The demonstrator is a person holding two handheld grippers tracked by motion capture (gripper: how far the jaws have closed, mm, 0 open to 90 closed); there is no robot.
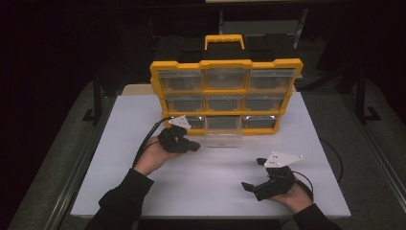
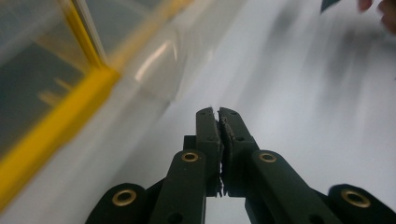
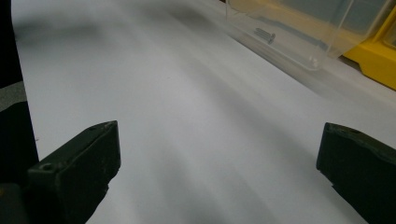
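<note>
Left tongs (image 2: 219,114) closed and empty, right tongs (image 1: 253,173) spread wide, empty.

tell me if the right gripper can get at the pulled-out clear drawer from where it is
Probably yes: the right gripper is open, and only bare white table lies between it and the clear drawer. The left gripper sits beside the drawer.

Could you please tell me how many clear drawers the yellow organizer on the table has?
9, in three rows of three: top row, middle row and bottom row, whose left and right drawers sit in, while the middle drawer is pulled out onto the table.
</note>
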